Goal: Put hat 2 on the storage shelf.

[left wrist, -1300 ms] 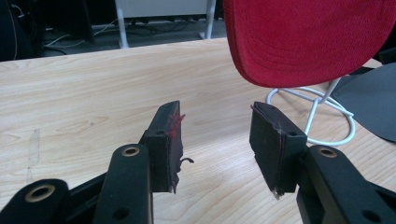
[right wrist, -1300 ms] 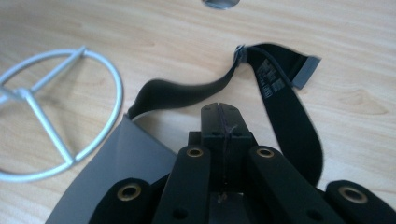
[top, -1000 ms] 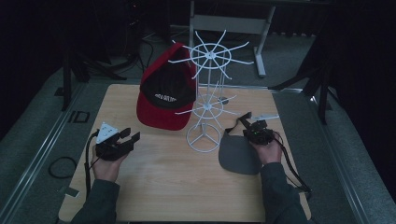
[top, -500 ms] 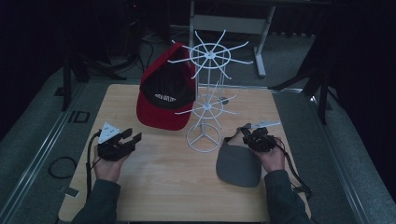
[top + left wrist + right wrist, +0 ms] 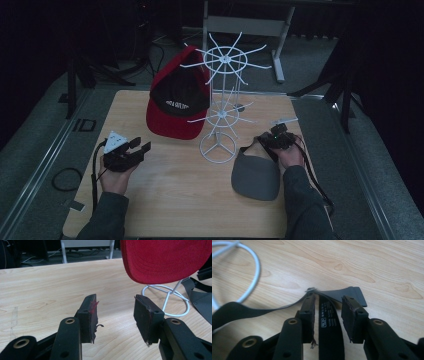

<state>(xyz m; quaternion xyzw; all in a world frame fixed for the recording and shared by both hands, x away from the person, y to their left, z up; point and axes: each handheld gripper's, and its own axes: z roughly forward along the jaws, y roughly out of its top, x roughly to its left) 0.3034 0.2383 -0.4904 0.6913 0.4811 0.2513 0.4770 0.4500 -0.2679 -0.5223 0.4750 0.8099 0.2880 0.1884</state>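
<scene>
A grey cap lies flat on the wooden table at the front right. Its black strap with a metal buckle runs between the jaws of my right gripper, which have just been opening; the pads stand off the strap on both sides. In the high view the right gripper sits at the cap's far edge. A red and black cap hangs on a white wire rack. My left gripper rests at the left, open and empty.
The rack's round wire base stands mid-table, close to the grey cap's left side and to the right gripper. The red cap's brim hangs above the table beyond the left gripper's jaws. Dark floor and cables surround the table.
The grey cap has slid a little toward the near edge and lies flat. The right hand has shifted slightly with it. The left hand has stayed still.
</scene>
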